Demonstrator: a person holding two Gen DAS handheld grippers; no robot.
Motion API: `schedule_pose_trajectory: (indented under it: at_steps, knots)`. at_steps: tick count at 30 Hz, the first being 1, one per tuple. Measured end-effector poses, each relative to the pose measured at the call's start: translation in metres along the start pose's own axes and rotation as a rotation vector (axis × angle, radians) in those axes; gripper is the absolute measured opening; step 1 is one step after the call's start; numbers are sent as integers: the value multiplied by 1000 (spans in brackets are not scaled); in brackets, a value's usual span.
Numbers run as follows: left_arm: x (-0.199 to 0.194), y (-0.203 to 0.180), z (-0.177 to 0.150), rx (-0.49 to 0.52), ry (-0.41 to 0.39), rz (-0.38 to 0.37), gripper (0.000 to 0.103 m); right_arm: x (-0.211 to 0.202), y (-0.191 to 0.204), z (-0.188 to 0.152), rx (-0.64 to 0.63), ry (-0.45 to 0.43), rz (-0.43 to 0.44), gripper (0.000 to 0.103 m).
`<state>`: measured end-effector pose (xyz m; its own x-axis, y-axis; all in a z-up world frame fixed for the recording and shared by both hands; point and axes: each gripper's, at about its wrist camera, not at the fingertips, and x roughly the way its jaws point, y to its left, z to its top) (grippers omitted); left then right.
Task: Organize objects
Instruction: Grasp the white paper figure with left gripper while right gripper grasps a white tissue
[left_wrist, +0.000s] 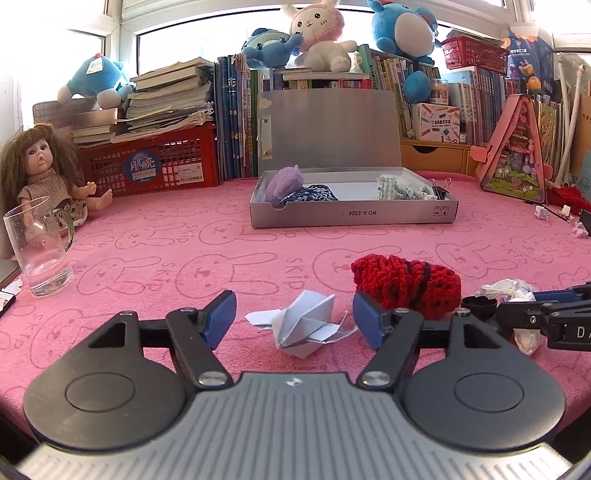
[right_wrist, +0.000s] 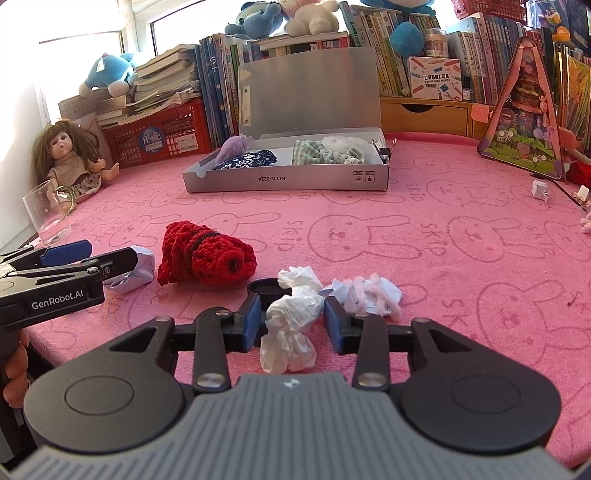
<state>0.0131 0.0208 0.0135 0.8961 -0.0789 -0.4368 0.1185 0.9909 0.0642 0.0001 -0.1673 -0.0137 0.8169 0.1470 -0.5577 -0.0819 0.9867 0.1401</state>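
**Two claws over scraps on the pink worktop**

The left claw (left_wrist: 293, 319) stands open, its blue pads on either side of a crumpled pale-blue folded paper (left_wrist: 303, 328) that lies on the pink rabbit-print worktop (left_wrist: 184, 236); clear gaps show between the paper and both pads. Just beyond its right pad sits a red crocheted yarn pouch with a black stripe (left_wrist: 406, 286).

The right claw (right_wrist: 291, 325) has a wad of crumpled white tissue (right_wrist: 291, 325) between its pads. The pads sit close against the wad, but whether they press on it cannot be told. Just right of this claw lies a crumpled white-and-pink paper scrap (right_wrist: 369, 297), and a small black round lid (right_wrist: 264, 288) sits just ahead of its left pad.

Well ahead of both claws stands an open silver cardboard box (left_wrist: 351, 216), lid upright, holding a purple fuzzy item (left_wrist: 282, 182), a dark-blue patterned cloth (left_wrist: 310, 194) and a green checked cloth (left_wrist: 395, 186). Far left of the left claw are a clear glass mug (left_wrist: 38, 247) and a brown-haired doll (left_wrist: 44, 166).
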Motion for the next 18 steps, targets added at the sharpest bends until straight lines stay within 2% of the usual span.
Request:
schedule_pose_trajectory:
  at_steps: [2,5,13,18]
  knots:
    - [4,0,-2,4,16,2,76,0,0,0,-5,0,-2,53]
    - [11,-1,-5,8,44,0,76,1,3,-1,-31,-3,-14,54]
    - [19,-4,-6,4,58,-8,76,0,5,-4,-46,-2,-16,54]
    - [24,-6,-6,-1,67,-10,76,0,7,-5,-51,-4,-13,51]
